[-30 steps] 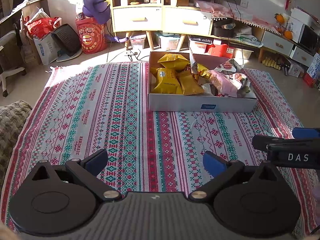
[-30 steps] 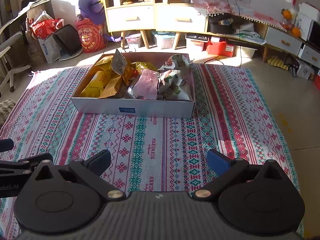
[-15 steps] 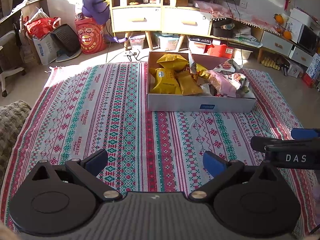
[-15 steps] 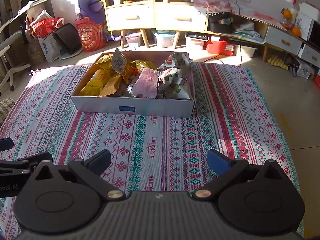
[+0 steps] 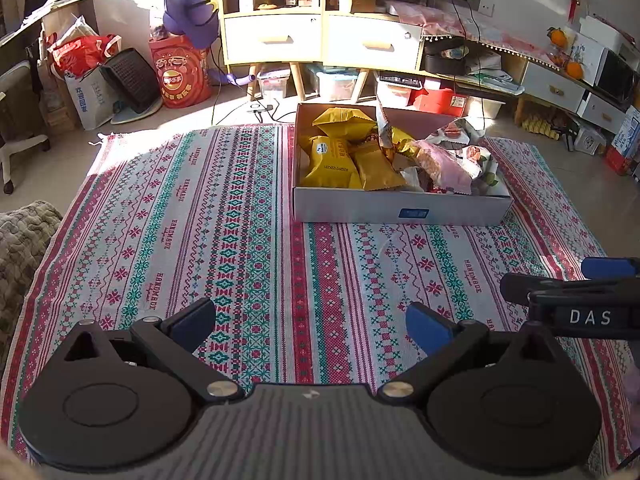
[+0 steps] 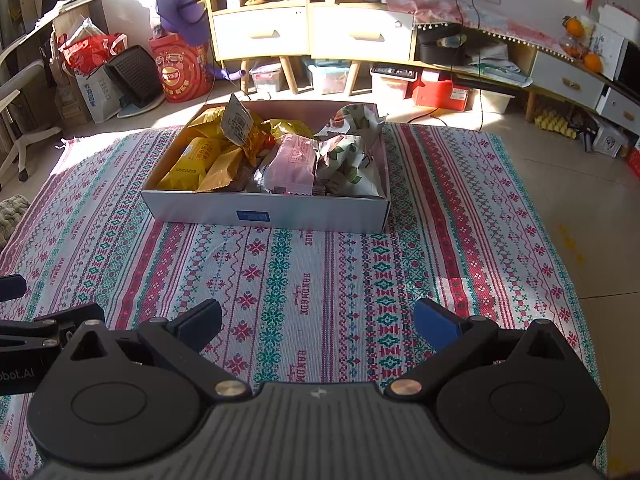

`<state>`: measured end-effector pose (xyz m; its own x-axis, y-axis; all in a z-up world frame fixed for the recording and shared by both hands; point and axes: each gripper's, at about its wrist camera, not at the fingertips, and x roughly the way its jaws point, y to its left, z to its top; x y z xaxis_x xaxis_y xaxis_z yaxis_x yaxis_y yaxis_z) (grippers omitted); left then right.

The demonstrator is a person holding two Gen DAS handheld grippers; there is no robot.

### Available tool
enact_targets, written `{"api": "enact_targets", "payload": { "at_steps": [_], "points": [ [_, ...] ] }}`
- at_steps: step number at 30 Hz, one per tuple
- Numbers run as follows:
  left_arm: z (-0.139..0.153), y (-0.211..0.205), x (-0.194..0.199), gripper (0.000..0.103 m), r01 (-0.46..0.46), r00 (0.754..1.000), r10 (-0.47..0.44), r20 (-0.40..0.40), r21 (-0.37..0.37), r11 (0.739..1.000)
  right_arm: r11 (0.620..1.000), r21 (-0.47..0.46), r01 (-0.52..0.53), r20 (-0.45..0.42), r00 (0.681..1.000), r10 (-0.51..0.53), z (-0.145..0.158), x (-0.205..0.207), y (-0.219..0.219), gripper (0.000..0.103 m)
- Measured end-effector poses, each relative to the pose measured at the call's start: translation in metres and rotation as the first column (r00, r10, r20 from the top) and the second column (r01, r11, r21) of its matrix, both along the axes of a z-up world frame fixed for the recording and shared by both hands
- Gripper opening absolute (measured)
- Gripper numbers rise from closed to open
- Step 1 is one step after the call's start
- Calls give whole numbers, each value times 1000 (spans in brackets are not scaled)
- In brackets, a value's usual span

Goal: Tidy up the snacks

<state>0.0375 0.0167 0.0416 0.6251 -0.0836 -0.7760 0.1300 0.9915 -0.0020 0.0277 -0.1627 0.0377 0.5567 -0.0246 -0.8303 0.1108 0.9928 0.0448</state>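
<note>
A patterned rug [image 5: 248, 216] in red, green and white stripes covers the floor under and ahead of both sets of fingers. On it, well ahead of the fingers, sits a shallow cardboard box [image 6: 272, 210]; from the left gripper [image 5: 310, 326] it lies ahead and to the right of the finger line, from the right gripper [image 6: 318, 322] ahead and slightly to the left. The box is filled with snack packets: yellow bags [image 5: 334, 158] crowd its left half, a pink packet [image 6: 294, 160] lies near the middle, and white packets with a green leaf print [image 6: 348, 152] fill the right end. A silver-backed packet [image 6: 238, 122] stands tilted above the yellow ones. Both grippers hover above the rug with fingers spread wide and nothing between them. The right gripper's fingers show at the right edge of the left view, beside the left gripper.
</note>
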Motion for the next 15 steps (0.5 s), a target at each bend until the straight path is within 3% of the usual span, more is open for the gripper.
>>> {"api": "enact_targets", "payload": {
  "at_steps": [15],
  "points": [
    [-3, -2, 0, 103, 4, 1000, -4, -14, 3, 1000, 1000, -2, 2, -1, 1000, -2, 0, 0, 0, 102]
  ]
}}
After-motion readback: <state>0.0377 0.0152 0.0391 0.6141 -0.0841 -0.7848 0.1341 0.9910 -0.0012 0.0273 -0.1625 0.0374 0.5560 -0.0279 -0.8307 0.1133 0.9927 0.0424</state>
